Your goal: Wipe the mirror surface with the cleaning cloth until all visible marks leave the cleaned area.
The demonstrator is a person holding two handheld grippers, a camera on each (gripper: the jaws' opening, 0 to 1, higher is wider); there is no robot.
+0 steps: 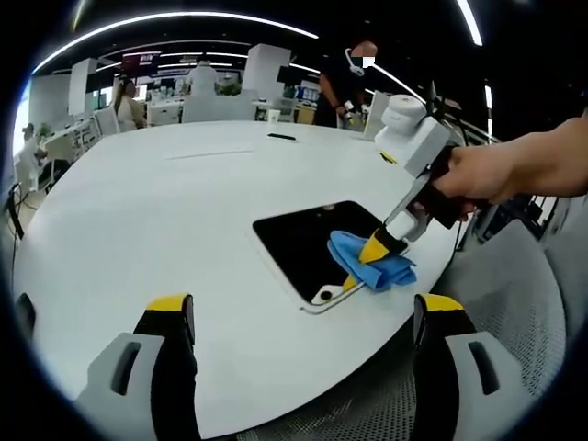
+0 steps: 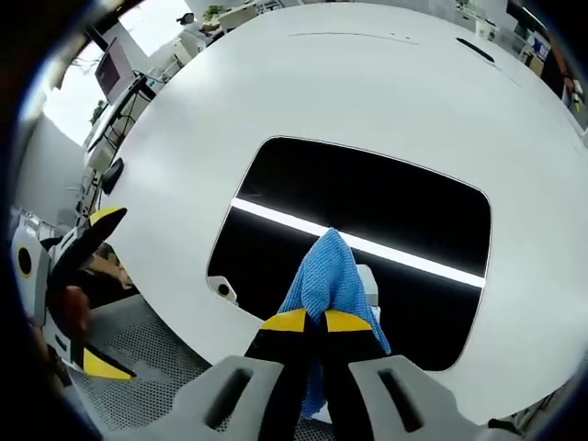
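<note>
The mirror is lying flat at centre frame in the right gripper view, near the white table's lower edge. The blue cloth is resting on its lower portion, pinched by the right gripper. Open glass is extending above the cloth. The left gripper is hovering spread at the table's lower edge.

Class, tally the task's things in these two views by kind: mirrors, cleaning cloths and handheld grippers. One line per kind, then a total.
Mirrors: 1, the mirror lying flat on the white table.
Cleaning cloths: 1, the blue cloth.
Grippers: 2, the left gripper and the right gripper.
Total: 4.
</note>
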